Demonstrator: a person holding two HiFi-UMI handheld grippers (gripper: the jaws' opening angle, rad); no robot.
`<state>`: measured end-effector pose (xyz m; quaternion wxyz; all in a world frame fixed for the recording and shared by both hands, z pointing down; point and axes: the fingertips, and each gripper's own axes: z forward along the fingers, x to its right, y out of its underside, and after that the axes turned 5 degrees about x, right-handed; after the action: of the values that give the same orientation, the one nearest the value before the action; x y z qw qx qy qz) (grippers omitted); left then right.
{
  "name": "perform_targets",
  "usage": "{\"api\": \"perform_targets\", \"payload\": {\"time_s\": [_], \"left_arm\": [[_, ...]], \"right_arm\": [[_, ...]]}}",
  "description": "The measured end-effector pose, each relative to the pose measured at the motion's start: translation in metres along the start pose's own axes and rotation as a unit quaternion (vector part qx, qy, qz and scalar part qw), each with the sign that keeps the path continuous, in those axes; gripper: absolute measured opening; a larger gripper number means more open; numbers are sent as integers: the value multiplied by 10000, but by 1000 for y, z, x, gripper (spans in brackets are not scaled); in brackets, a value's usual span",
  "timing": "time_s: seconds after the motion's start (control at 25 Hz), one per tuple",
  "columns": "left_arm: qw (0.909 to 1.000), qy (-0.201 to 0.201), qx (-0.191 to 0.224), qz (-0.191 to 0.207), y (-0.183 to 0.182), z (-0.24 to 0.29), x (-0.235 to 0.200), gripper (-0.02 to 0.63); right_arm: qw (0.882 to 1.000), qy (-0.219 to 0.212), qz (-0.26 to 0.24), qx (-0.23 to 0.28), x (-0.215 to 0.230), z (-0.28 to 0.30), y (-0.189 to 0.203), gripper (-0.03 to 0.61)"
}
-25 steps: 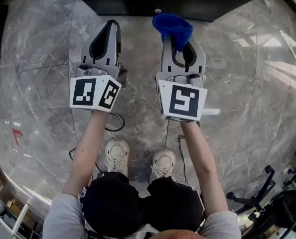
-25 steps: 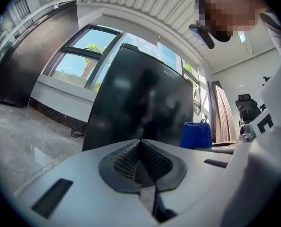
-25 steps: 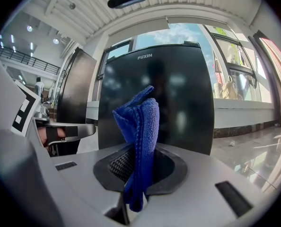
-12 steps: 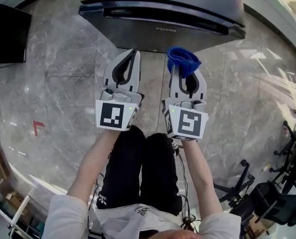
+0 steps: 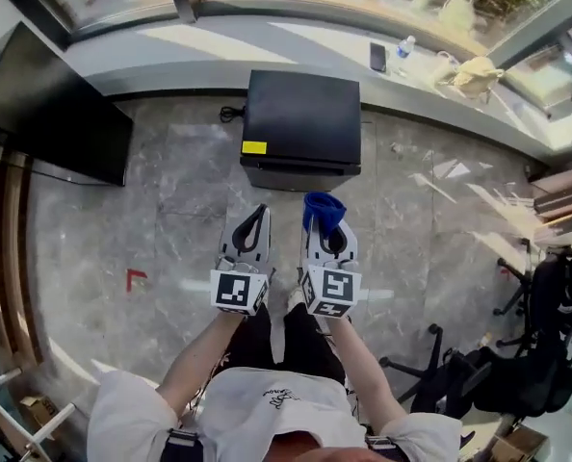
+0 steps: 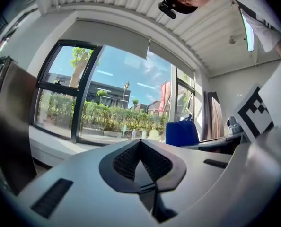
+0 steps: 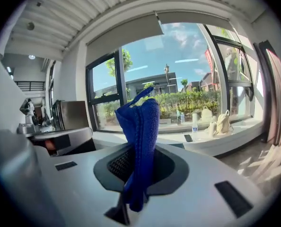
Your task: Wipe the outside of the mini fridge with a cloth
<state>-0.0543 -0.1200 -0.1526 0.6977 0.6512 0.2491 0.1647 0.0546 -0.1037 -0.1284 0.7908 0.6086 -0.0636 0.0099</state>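
1. Cloth [image 7: 140, 126], blue and bunched, stood pinched between the closed jaws of the right gripper [image 5: 326, 227].
2. Jaws of the left gripper [image 6: 140, 143] met with nothing between them.
3. Ahead of both, the mini fridge [image 5: 302, 123] stood on the floor [image 5: 170, 191], apart from either gripper.

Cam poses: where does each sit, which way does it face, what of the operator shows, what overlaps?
Head view: on the person's head, facing steeply down at the floor and mini fridge; shows forearms, legs, left hand-held gripper, right hand-held gripper.
Left gripper view: on its hand-held gripper, facing along shut jaws toward the windows; a sleeve top right.
Right gripper view: on its hand-held gripper, facing the windows past the blue cloth it clamps.
Shared: the cloth, in all three.
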Motion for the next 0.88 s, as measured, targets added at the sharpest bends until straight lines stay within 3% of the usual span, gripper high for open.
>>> {"api": "perform_targets", "payload": {"time_s": [0.12,0.32,0.52,0.76,0.88], "left_arm": [[9989,127,312,320,-77,-15,-1,5],[9980,-102,566,244,-124,-57,1,5],[9979,-238,578,174,-124,-95,7,5],[9990,-64,362,268,-113,-132,28,5],[9991,-45,404,91,-112,-141,32,5]], "right_arm": [[9991,-256,-313,153,-21,-23,-65,72],[9958,-393,-790,228,-37,-75,-103,72],[9971,-326,-640,248,-40,-115,-100,72],[9953,-437,-860,27,-50,-147,-78,72],[9953,-463,-846,-14,-56,-159,-74,72]]}}
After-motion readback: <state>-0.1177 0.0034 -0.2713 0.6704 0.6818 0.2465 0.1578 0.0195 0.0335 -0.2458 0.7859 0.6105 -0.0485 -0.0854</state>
